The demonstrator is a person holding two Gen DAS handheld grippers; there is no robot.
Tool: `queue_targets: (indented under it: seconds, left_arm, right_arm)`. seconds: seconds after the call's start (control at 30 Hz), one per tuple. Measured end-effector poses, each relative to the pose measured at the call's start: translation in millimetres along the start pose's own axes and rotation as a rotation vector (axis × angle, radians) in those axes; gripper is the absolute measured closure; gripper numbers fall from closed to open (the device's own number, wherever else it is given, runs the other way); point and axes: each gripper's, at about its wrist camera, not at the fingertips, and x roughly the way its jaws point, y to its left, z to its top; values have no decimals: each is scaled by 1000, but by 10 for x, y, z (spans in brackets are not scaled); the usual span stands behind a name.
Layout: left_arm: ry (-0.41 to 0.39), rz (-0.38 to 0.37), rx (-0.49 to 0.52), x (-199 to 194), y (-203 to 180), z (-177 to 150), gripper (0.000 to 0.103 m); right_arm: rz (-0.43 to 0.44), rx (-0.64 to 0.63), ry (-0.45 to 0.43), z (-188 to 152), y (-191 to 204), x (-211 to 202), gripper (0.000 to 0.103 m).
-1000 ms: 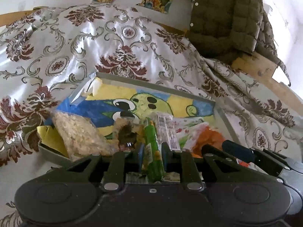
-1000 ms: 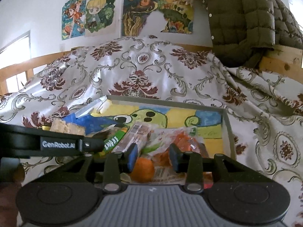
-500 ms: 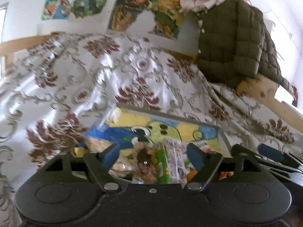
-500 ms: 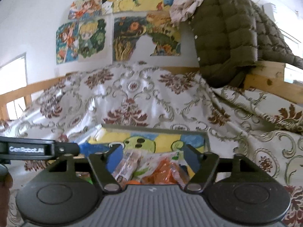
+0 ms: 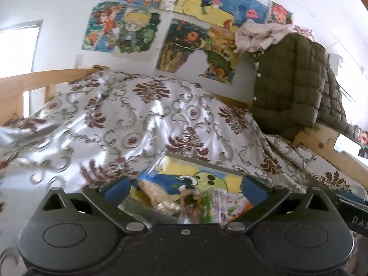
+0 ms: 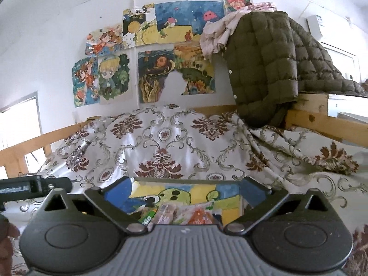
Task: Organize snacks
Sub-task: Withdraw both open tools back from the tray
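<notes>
A grey tray point(image 5: 195, 161) with a green cartoon figure painted on its floor lies on the bedspread. It holds a clear bag of pale crackers point(image 5: 158, 195), a brown-topped packet point(image 5: 189, 200) and a green stick packet point(image 5: 205, 209). My left gripper point(image 5: 185, 187) hangs above and short of the tray, its jaws opening wide with nothing between the pads. In the right wrist view, the tray point(image 6: 184, 181) shows an orange snack bag point(image 6: 199, 216), a pinkish wrapper point(image 6: 165, 211) and the green packet point(image 6: 147, 217). My right gripper point(image 6: 186, 187) is also opening, nothing held.
A patterned satin bedspread point(image 6: 165, 142) covers the bed. An olive quilted jacket point(image 6: 264, 69) hangs over the wooden bed rail point(image 6: 310, 119) at right. Posters point(image 6: 156, 76) cover the white wall. A bright window point(image 6: 16, 124) is at far left.
Both grippers opened wide and drew back and up from the tray. The left let go of the green packet, the right of an orange snack. Both views now tilt higher.
</notes>
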Motion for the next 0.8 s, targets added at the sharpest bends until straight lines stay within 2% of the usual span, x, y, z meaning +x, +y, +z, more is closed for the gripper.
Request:
queue_targets:
  seconds: [0.3, 0.63, 0.8]
  left_arm:
    - [29, 99, 4, -521, 234, -274, 1]
    - [80, 123, 65, -934, 229, -521, 1]
    - [118, 149, 56, -1050, 217, -669, 1]
  right_arm:
    - [27, -39, 35, -220, 210, -400, 0]
    - [46, -71, 70, -425, 373, -798, 0]
    - [47, -72, 95, -527, 408, -971, 0]
